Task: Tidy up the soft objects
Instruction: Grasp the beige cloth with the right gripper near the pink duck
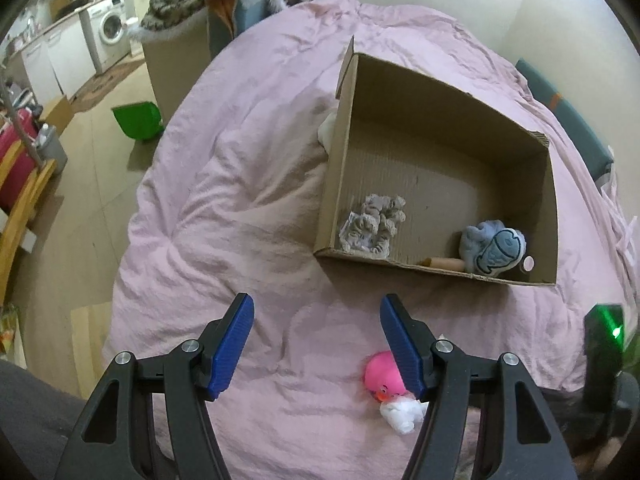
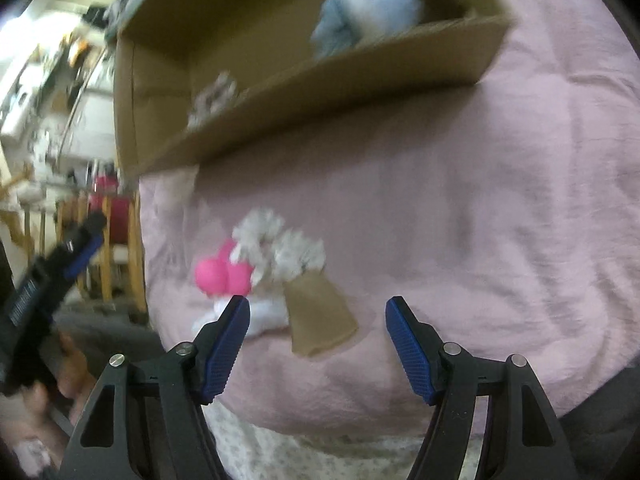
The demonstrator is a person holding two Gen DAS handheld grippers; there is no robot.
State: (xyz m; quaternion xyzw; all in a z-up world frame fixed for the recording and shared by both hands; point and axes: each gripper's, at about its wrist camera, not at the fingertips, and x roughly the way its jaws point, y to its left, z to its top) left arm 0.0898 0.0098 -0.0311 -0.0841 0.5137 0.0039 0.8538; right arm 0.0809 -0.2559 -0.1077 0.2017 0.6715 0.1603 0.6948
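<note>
The right gripper (image 2: 318, 304) is spread wide and empty. A tan sock (image 2: 318, 316) lies just beyond it, between its fingers, long axis running near to far, fluffy white end (image 2: 298, 254) farthest.

One box (image 1: 436, 120), two grippers (image 1: 316, 312).

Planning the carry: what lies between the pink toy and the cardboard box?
Only bare pink bedcover between pink toy and cardboard box, per left wrist view.

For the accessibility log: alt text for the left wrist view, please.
Open left tongs hover over a pink bedspread before a cardboard box holding a grey plush and blue fish plush; a pink toy lies nearby.
</note>
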